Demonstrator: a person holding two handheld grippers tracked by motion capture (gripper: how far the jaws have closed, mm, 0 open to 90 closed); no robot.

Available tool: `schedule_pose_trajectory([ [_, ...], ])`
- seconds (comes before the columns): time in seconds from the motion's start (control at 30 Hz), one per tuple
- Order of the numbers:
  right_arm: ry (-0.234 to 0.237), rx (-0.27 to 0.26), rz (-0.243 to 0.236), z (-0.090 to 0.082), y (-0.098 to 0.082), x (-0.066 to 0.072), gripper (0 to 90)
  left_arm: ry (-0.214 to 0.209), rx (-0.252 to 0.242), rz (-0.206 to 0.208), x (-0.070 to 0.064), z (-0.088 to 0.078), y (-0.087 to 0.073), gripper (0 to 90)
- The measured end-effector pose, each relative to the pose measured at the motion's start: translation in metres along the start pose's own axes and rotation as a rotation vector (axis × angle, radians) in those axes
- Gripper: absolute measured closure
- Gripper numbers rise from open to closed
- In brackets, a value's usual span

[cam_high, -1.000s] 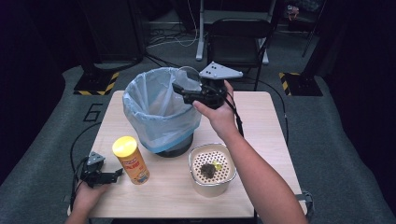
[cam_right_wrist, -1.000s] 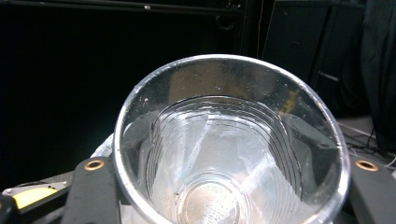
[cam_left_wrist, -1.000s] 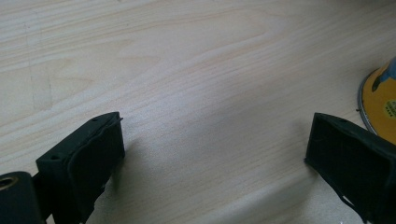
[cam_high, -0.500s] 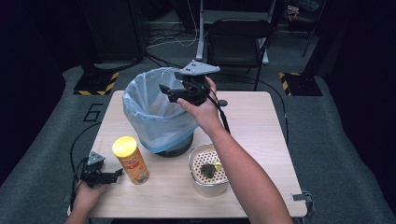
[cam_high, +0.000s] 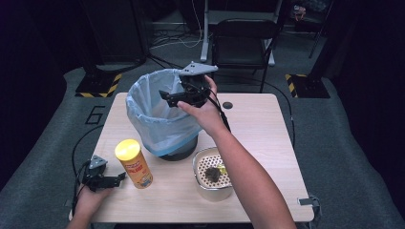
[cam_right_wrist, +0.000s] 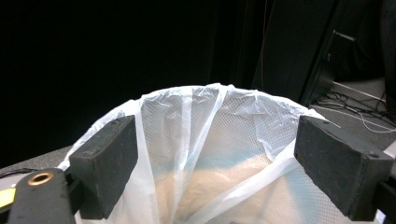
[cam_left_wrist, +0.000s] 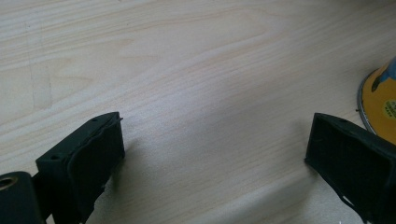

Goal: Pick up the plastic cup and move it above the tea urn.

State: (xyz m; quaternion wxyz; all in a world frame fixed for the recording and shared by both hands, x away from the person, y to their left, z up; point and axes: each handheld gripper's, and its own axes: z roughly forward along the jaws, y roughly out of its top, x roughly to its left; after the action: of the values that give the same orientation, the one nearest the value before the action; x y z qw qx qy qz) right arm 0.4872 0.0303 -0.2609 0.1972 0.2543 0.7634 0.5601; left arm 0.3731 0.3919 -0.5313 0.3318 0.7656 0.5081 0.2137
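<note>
A bin lined with a pale blue bag (cam_high: pixel 157 117) stands at the back left of the wooden table (cam_high: pixel 258 124). My right gripper (cam_high: pixel 165 95) hovers over the bin's mouth and points left. Its jaws have just been opening, and nothing shows between them. In the right gripper view the right gripper (cam_right_wrist: pixel 215 140) is open, with the bag's rim (cam_right_wrist: pixel 210 100) beyond it. My left gripper (cam_high: pixel 119 178) rests on the table at the front left, open, beside a yellow can (cam_high: pixel 134 163). In the left gripper view the left gripper (cam_left_wrist: pixel 215 140) spans bare wood, with the can's base (cam_left_wrist: pixel 380 100) at the right.
A metal strainer bowl (cam_high: pixel 200 164) holding dark scraps (cam_high: pixel 213 174) sits on the table in front of the bin, under my right forearm. A black chair (cam_high: pixel 243 40) stands behind the table. Cables trail across the grey floor (cam_high: pixel 334 143).
My right hand has carried its gripper to the left, over the bin's mouth. The left gripper and the can have not moved.
</note>
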Motion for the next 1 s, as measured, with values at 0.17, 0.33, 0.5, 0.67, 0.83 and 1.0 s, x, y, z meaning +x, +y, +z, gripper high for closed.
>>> schedule_pose_trajectory([
  [0.17, 0.004, -0.011, -0.006, -0.008, -0.002, 0.000, 13.3, 0.001, -0.007, 0.000, -0.002, 0.000, 0.000, 4.0],
  [0.33, 0.021, -0.025, -0.001, -0.024, -0.009, -0.001, 14.1, -0.024, 0.022, -0.023, -0.002, -0.003, 0.003, 6.0],
  [0.5, 0.007, -0.022, -0.015, -0.041, -0.017, -0.003, 15.3, -0.033, -0.007, -0.062, -0.001, -0.006, 0.004, 6.2],
  [0.67, -0.053, 0.008, -0.046, -0.067, -0.035, -0.011, 16.2, -0.063, -0.059, -0.107, 0.000, -0.022, 0.012, 4.6],
  [0.83, -0.086, 0.003, -0.024, -0.090, -0.057, -0.018, 16.1, -0.099, -0.096, -0.137, -0.001, -0.032, 0.019, 3.2],
  [1.0, -0.092, -0.009, 0.004, -0.110, -0.078, -0.023, 16.2, -0.100, -0.099, -0.107, -0.005, -0.043, 0.030, 2.3],
])
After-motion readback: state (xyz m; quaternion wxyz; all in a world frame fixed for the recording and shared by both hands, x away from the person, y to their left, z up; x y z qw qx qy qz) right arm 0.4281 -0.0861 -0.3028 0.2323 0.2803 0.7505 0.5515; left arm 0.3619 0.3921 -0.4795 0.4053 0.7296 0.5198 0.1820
